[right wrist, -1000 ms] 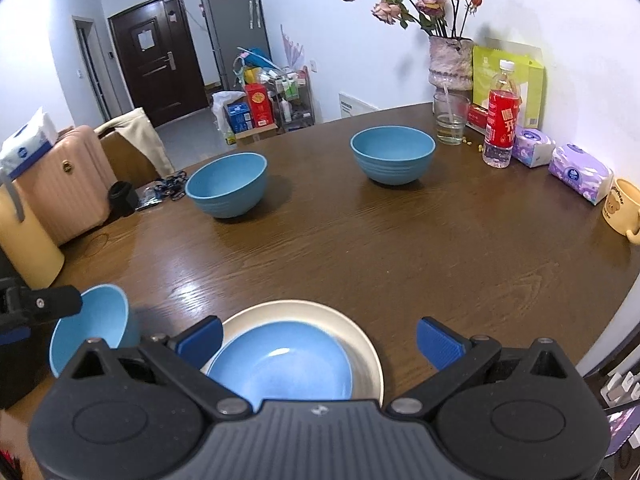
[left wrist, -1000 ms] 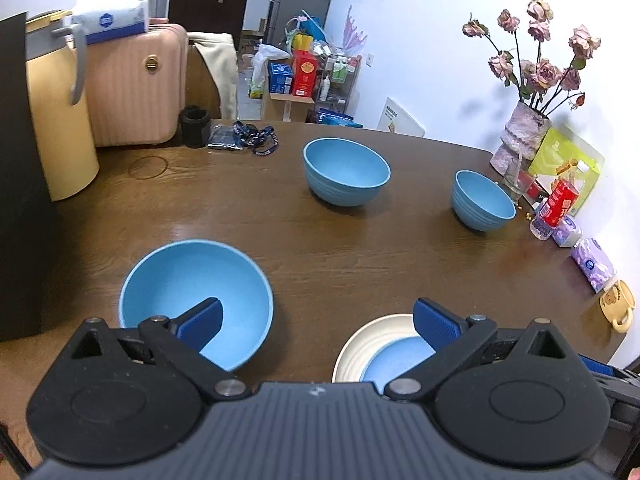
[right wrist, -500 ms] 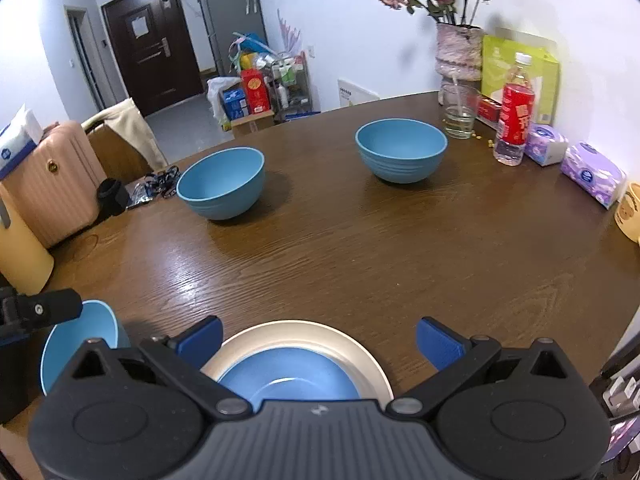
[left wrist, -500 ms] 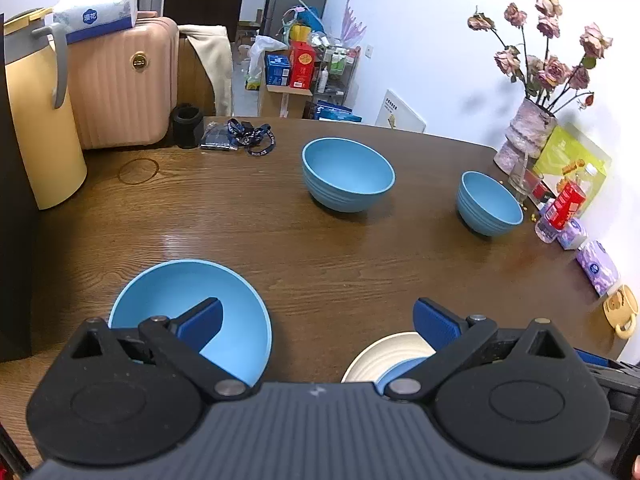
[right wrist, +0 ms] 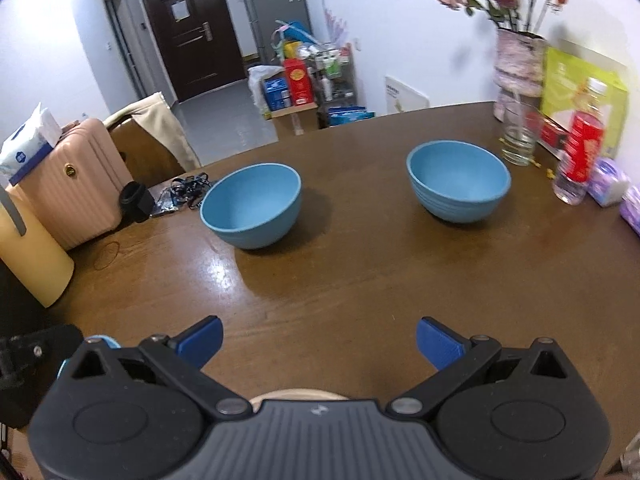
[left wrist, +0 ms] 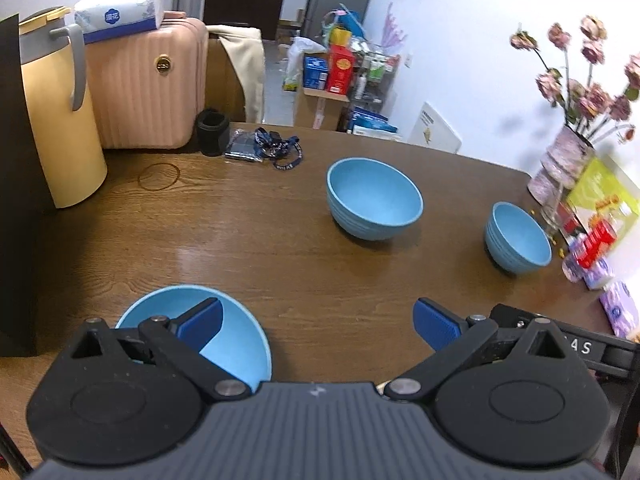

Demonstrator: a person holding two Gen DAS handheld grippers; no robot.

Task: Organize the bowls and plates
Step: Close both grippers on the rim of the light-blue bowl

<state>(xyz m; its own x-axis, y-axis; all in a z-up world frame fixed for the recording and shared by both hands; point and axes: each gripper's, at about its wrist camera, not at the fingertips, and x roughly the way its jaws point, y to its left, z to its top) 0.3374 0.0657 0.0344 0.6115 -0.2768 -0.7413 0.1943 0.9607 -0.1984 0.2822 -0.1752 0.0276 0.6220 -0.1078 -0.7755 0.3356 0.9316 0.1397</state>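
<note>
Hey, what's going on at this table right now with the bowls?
A person is tidying dishes with two handheld grippers, and neither holds anything yet. The left gripper is open, hovering over the near blue bowl, one finger above its inside. The right gripper is also open, above bare wooden table, with a cream plate's edge just showing beneath it. Two more blue bowls, the middle bowl and the far bowl, sit apart farther back, not stacked.

Three plain light-blue round bowls point(left wrist: 374, 200); dark-brown wood-grain table point(left wrist: 260, 240); ribbed pink suitcase point(left wrist: 148, 84); blue-padded black gripper fingers point(left wrist: 436, 322).
</note>
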